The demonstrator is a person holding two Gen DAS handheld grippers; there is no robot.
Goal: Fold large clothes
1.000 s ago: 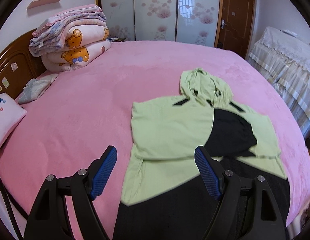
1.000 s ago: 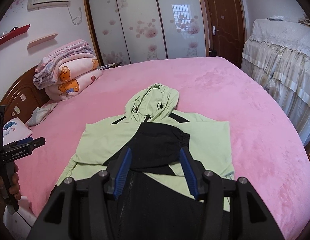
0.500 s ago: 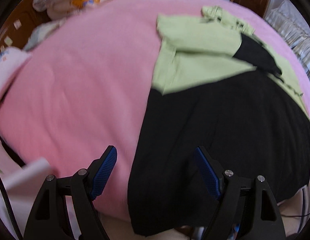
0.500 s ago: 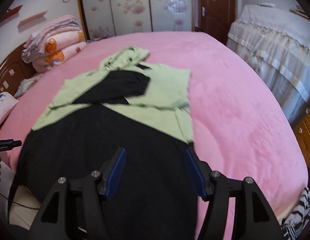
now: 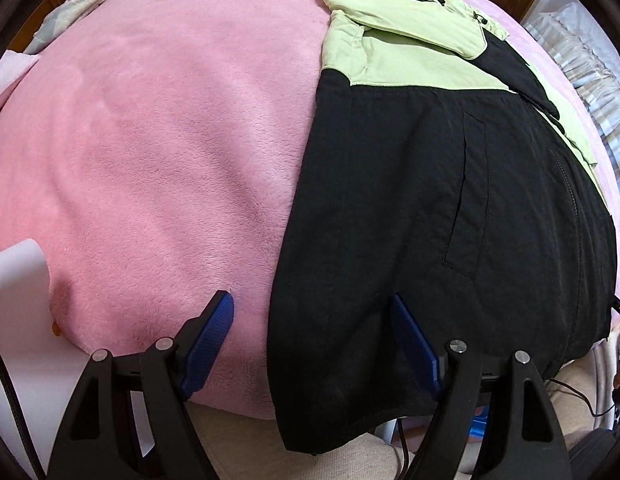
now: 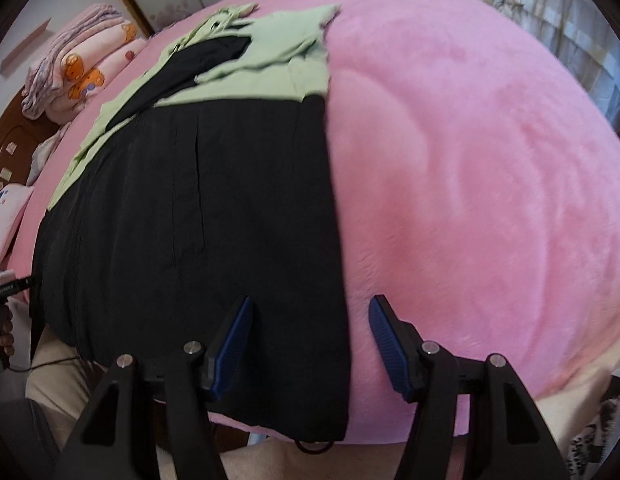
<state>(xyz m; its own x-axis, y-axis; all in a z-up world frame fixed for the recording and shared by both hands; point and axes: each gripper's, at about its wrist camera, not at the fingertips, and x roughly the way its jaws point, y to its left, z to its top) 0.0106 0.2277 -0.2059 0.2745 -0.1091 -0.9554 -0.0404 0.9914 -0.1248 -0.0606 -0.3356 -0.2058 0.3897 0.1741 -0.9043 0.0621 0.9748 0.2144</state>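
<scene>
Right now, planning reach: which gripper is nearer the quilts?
Left. The left gripper straddles the jacket edge on the quilts side; the right gripper straddles the far edge.

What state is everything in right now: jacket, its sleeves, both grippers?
Jacket: flat on the pink bed, front up, hem hanging over the near edge.
Sleeves: folded in across the chest.
Left gripper: open, straddling the hem's side edge, nothing pinched.
Right gripper: open, straddling the opposite side edge.
</scene>
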